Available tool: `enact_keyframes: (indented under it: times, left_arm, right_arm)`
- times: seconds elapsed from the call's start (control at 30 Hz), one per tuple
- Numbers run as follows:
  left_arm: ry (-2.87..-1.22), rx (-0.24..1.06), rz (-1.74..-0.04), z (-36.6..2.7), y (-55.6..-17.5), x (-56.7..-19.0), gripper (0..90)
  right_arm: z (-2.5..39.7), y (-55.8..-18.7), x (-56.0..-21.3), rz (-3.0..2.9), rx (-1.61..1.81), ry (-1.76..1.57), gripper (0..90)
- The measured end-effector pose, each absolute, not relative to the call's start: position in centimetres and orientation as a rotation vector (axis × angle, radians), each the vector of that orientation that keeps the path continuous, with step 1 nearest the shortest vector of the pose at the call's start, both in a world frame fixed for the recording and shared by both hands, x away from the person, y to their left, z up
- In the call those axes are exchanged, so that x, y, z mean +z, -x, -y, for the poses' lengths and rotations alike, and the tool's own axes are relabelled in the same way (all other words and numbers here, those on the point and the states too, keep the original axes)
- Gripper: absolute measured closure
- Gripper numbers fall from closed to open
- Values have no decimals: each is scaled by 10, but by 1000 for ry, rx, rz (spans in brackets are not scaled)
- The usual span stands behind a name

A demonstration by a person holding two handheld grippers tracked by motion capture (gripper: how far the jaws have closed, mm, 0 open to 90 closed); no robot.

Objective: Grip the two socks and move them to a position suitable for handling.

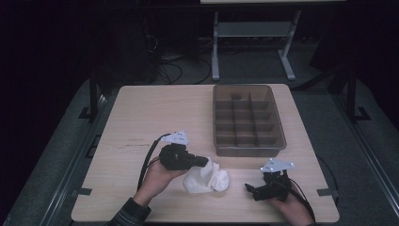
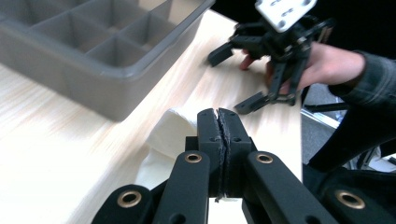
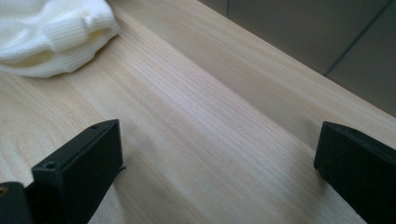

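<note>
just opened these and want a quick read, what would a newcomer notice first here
A crumpled white cloth lies near the front edge of the wooden table, with the left gripper at it, fingers pressed together; whether cloth is pinched between them is unclear. Behind it, toward the table's right rear, sits a grey divided tray with its compartments bare. The right gripper rests open on the table to the cloth's right.

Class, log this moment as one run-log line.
left hand-held gripper: shut on white cloth | right hand-held gripper: open, on table | tray: empty
</note>
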State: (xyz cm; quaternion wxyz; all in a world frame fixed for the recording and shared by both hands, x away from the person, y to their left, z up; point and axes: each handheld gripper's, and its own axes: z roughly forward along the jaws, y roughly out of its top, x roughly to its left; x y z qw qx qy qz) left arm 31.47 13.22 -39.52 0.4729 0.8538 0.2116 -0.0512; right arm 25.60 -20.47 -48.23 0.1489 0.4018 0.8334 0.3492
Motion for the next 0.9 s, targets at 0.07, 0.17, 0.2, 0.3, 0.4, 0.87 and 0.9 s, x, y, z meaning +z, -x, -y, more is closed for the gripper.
enact_keyframes:
  times: [0.07,0.17,0.2,0.3,0.4,0.87,0.9]
  left_arm:
    - [-2103,-119,-530,-134,-317,-398,893]
    - [-2130,-103,-548,-136,-321,-403,893]
    - [-2147,-87,-558,-138,-323,-405,893]
    - [-2166,-68,-576,-141,-326,-410,893]
    - [-2191,-51,-601,-145,-330,-416,893]
    - [-2287,-11,-672,-156,-336,-439,884]
    - [-2287,-9,-679,-156,-336,-440,884]
  right_arm:
    - [205,-256,-482,-2396,1004,-1154,8]
    - [205,-256,-482,-2396,1007,-1159,8]
    - [205,-256,-482,-2396,1000,-1153,8]
    - [205,-256,-482,-2397,1000,-1153,8]
    - [205,-256,-482,-2397,999,-1151,8]
    - [205,-256,-482,-2396,1000,-1152,8]
    - [205,-256,-482,-2396,1000,-1152,8]
